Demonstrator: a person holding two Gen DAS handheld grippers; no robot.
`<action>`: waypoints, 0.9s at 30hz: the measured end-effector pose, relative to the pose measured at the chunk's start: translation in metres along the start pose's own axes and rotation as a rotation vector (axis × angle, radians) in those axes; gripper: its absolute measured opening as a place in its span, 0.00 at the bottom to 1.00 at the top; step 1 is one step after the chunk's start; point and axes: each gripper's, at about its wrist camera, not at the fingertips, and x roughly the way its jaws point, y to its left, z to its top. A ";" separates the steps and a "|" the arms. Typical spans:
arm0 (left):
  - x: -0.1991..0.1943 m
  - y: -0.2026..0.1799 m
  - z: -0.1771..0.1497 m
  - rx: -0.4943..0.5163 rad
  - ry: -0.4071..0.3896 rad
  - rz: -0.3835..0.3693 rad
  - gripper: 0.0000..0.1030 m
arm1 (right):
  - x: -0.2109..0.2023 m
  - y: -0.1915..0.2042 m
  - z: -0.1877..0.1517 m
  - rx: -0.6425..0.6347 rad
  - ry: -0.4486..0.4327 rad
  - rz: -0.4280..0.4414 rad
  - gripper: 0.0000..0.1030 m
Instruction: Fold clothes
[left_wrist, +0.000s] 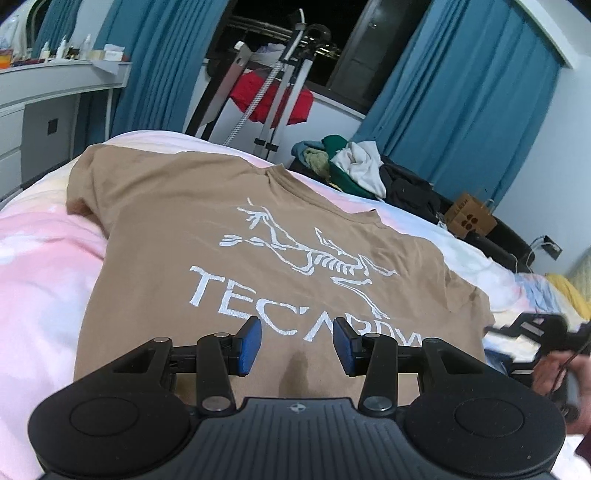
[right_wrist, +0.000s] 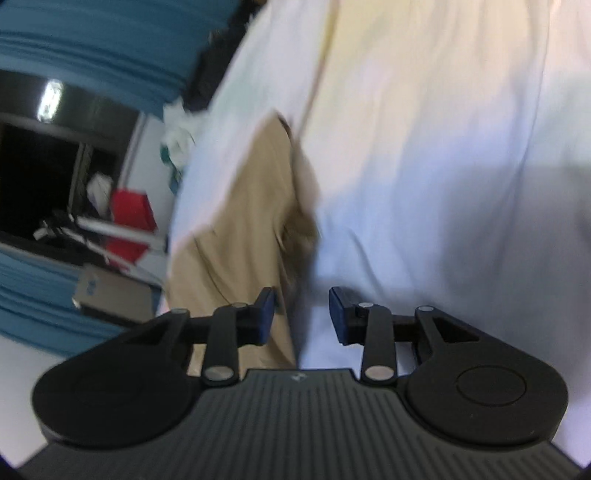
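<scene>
Left wrist view: left gripper (left_wrist: 297, 345) gapes empty over the tan tee (left_wrist: 207, 236); right gripper (right_wrist: 302, 314), blurry, looks empty too, so it could snag the sleeve and rumple things.

Both hand-held grippers (left_wrist: 297, 343) (right_wrist: 302, 315) open, empty

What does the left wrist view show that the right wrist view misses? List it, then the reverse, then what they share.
Only the left wrist view: the white print on the tan T-shirt, the shirt spread flat, the left gripper open above it, and a brown paper bag.

Only the right wrist view: the right gripper seen close, jaws apart with nothing between them.

Both: the tan shirt, the pastel bedding, the blue curtains and a red cloth.
</scene>
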 end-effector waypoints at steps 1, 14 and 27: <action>0.000 0.000 0.000 -0.001 -0.002 0.008 0.44 | 0.005 -0.001 -0.003 -0.008 -0.008 0.003 0.32; 0.019 0.003 0.000 -0.025 0.007 0.042 0.45 | 0.035 0.017 0.007 -0.111 -0.141 0.073 0.10; 0.014 -0.002 0.002 -0.002 -0.005 0.027 0.45 | -0.021 0.017 0.017 -0.161 -0.152 -0.227 0.13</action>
